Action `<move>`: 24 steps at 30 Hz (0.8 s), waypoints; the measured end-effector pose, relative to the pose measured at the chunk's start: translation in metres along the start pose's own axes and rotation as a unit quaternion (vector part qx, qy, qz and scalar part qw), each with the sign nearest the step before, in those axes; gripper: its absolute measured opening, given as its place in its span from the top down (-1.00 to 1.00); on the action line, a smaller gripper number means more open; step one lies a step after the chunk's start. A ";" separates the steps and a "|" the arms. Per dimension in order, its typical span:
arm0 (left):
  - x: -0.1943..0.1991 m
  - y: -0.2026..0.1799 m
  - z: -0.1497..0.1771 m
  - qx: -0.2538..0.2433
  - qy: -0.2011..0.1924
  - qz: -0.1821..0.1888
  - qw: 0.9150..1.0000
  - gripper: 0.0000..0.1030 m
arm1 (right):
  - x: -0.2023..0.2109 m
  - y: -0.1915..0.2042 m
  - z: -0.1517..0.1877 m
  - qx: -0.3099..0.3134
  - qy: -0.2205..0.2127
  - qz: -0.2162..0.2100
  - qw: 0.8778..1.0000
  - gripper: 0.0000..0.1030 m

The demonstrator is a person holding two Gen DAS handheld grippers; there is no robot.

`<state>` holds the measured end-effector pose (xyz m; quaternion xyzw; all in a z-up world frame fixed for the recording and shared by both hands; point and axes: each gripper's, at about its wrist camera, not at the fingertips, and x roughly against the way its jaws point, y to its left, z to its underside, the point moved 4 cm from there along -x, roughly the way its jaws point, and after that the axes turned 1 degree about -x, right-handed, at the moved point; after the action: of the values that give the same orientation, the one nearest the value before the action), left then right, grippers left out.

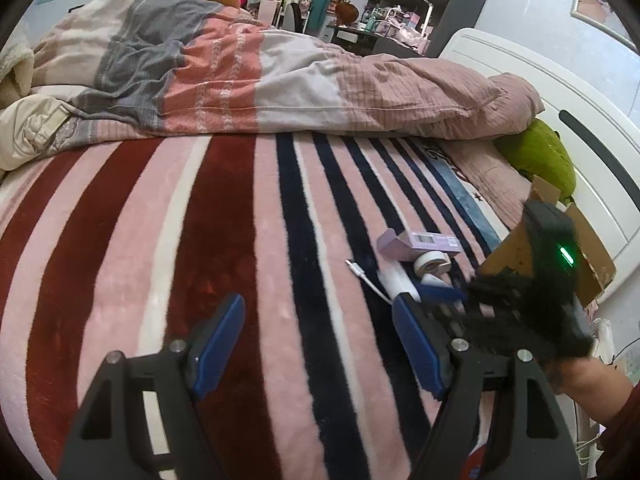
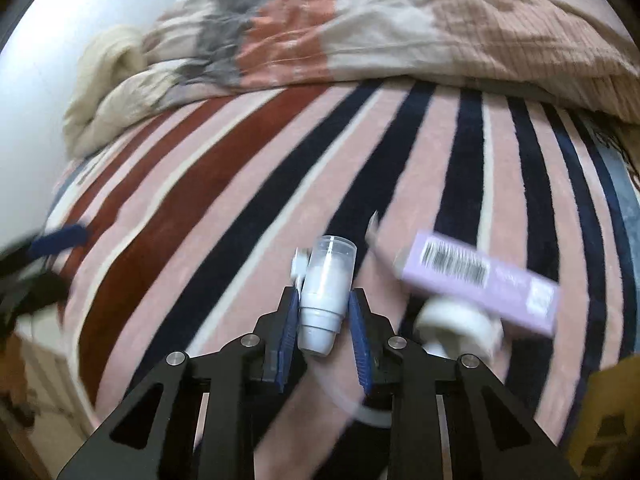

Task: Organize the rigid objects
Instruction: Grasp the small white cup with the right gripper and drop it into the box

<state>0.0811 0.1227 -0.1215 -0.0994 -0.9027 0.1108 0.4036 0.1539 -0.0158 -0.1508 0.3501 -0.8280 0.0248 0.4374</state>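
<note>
My right gripper (image 2: 324,304) is shut on a white bottle with a clear cap (image 2: 325,284), just above the striped blanket. To its right lie a purple box with a barcode (image 2: 480,280) and a white round jar (image 2: 460,324). In the left wrist view the right gripper (image 1: 440,294) is at the right, at the white bottle (image 1: 396,282), with the purple box (image 1: 420,242) and jar (image 1: 432,262) behind it. A white cable (image 1: 368,280) lies beside them. My left gripper (image 1: 316,336) is open and empty over the blanket.
A cardboard box (image 1: 560,240) stands at the bed's right edge, by a green plush toy (image 1: 536,152). A crumpled duvet (image 1: 240,80) covers the far half of the bed. A white headboard (image 1: 560,92) is at the right. Shelves and a desk stand beyond.
</note>
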 end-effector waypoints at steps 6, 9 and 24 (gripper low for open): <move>0.000 -0.016 0.003 -0.016 0.007 0.008 1.000 -0.43 | 0.025 0.027 0.048 0.051 0.043 -0.061 0.996 0.59; -0.003 -0.018 0.006 -0.019 0.015 0.007 1.000 -0.43 | 0.019 0.031 0.061 0.063 0.051 -0.046 0.996 0.58; 0.011 -0.094 -0.014 -0.030 0.026 0.145 0.989 -0.31 | 0.091 0.041 0.019 0.088 -0.052 -0.041 0.994 0.59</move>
<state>0.0761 0.0377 -0.0784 -0.2442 -0.8708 0.1384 0.4037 0.0823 -0.0419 -0.0844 0.4215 -0.8294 0.0616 0.3615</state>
